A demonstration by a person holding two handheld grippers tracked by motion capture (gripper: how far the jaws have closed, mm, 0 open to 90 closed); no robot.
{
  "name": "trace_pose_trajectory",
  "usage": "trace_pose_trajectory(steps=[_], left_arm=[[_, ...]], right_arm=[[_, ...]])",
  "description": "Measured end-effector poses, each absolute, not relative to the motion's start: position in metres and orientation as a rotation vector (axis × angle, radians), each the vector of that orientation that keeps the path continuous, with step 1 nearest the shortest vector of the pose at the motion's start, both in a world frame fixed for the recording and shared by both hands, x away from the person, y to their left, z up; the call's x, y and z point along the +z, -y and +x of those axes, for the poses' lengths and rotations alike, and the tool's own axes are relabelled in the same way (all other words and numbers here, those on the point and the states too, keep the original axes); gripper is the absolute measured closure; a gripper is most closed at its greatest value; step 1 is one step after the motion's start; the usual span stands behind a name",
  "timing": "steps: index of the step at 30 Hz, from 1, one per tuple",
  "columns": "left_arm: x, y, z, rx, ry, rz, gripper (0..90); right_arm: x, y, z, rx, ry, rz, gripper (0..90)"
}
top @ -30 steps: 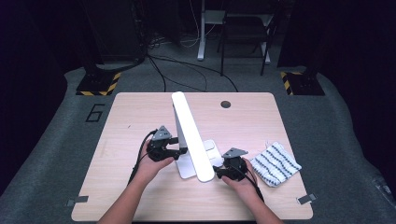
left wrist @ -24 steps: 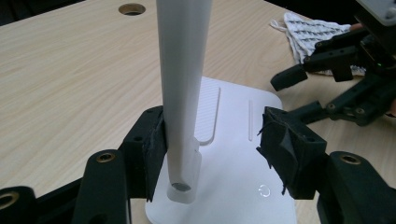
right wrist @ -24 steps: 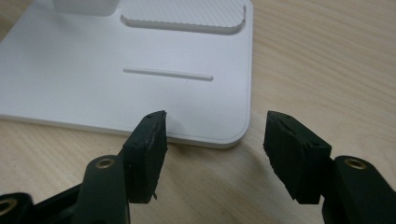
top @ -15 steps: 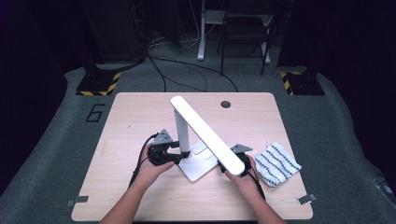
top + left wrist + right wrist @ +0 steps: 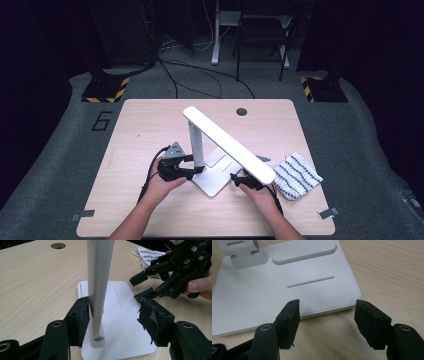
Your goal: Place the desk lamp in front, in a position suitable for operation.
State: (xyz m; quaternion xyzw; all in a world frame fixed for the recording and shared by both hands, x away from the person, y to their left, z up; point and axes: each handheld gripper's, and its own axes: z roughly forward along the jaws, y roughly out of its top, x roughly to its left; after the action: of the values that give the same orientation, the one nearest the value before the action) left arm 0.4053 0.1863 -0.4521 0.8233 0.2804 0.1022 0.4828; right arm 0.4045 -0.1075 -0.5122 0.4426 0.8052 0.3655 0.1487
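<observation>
A white desk lamp stands mid-table on a flat base point(image 5: 212, 184), with an upright post point(image 5: 196, 147) and a long head bar point(image 5: 227, 145) slanting toward the front right. My left gripper point(image 5: 198, 166) straddles the post point(image 5: 98, 290) low down. One pad rests against the post and the other pad stands well apart, so the gripper point(image 5: 117, 316) is open. My right gripper point(image 5: 240, 179) sits under the tip of the head bar, at the front edge of the base point(image 5: 287, 295). Its jaws have just been opening; this gripper point(image 5: 327, 315) is open, with only table and base edge between its jaws.
A blue-and-white striped cloth point(image 5: 297, 175) lies crumpled to the right of the lamp. A round cable hole point(image 5: 242, 111) sits near the table's far edge. The base carries a ribbed pad point(image 5: 304, 250) and a thin groove. Bare wood surrounds the lamp.
The lamp's head bar has swung from lying along the post line out to the front right, over my right gripper. Both hands have stayed about where they were.
</observation>
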Motion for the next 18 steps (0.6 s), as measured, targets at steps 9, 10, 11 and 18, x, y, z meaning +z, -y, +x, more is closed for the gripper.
trace_pose_trajectory(steps=[9,10,11,18], left_arm=[[-0.453,-0.183,0.397,0.244,-0.680,1.991,41.2],[-0.453,-0.184,0.397,0.238,-0.668,2.006,41.2],[-0.454,-0.183,0.396,0.247,-0.677,1.993,40.8],[-0.454,-0.182,0.390,0.231,-0.670,1.991,40.7]], right_arm=[[-0.513,0.102,0.392,1.097,-2.361,1.289,34.5],[-0.514,0.101,0.391,1.095,-2.363,1.292,33.7],[-0.514,0.101,0.392,1.097,-2.370,1.294,32.5],[-0.517,0.102,0.398,1.155,-2.361,1.360,30.0]])
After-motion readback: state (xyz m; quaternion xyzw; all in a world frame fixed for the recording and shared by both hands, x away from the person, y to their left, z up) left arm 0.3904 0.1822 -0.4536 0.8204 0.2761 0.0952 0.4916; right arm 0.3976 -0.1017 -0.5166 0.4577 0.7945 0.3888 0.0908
